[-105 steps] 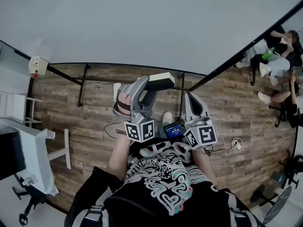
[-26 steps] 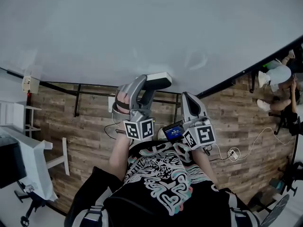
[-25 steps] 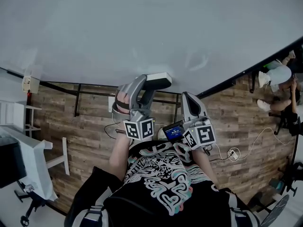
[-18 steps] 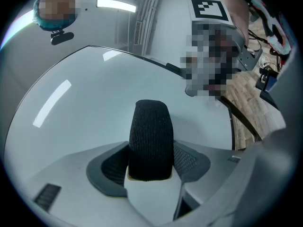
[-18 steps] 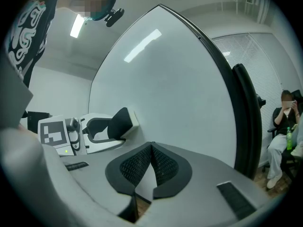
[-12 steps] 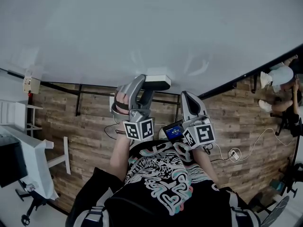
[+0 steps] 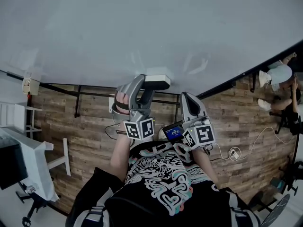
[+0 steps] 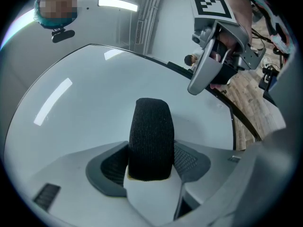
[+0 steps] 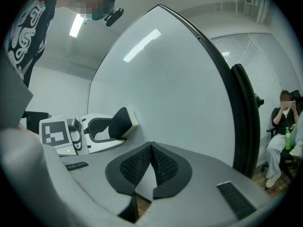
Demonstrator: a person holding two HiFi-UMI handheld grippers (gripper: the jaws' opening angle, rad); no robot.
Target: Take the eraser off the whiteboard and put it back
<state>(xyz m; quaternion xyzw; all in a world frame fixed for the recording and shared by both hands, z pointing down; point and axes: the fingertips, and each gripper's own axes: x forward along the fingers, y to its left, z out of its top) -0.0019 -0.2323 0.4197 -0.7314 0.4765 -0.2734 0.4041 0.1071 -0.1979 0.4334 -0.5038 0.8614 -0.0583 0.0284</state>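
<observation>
The eraser (image 7: 159, 82), a white block with a black felt face (image 8: 150, 136), sits clamped between the pads of my left gripper (image 7: 150, 85), at the lower edge of the big whiteboard (image 7: 142, 27). In the left gripper view the felt end points at the board (image 8: 85, 108), and I cannot tell whether it touches. In the right gripper view the eraser (image 9: 124, 121) lies close against the board (image 9: 170, 84). My right gripper (image 7: 186, 98) hangs beside it on the right, shut and empty, with its tips (image 9: 151, 149) meeting.
Under the board runs a black frame (image 7: 90, 92) over a wood-plank floor (image 7: 80, 126). A white desk (image 7: 28, 150) stands at the left. Seated persons (image 7: 279, 77) are at the far right, and cables lie on the floor (image 7: 236, 143).
Since the oldest frame the left gripper and eraser went from below the board's lower edge to in front of the board. Over the last second nothing has visibly moved.
</observation>
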